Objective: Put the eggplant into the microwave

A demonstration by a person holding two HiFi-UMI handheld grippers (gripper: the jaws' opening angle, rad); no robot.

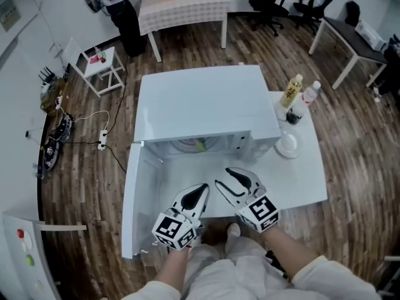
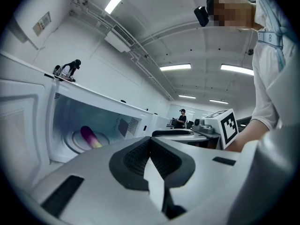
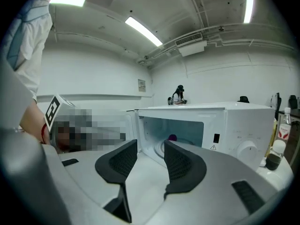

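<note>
The white microwave (image 1: pixel 200 99) stands on a white table, its door (image 1: pixel 140 192) swung wide open to the left. A purple eggplant (image 2: pixel 89 137) with a yellow-green end lies on the round turntable inside; the right gripper view shows only the eggplant's dark tip (image 3: pixel 172 138). Both grippers hang in front of the opening, outside the cavity. My left gripper (image 1: pixel 199 189) has its black pads together with nothing between them (image 2: pixel 150 142). My right gripper (image 1: pixel 230 179) stands open and empty (image 3: pixel 150 149), pointing at the cavity.
Right of the microwave stand a yellow-labelled bottle (image 1: pixel 291 91), a water bottle (image 1: pixel 309 94) and a white bowl (image 1: pixel 287 145). The open door blocks the left side. Farther off are a cloth-covered table (image 1: pixel 184 5), a small white stand (image 1: pixel 100 64) and a person (image 1: pixel 115 5).
</note>
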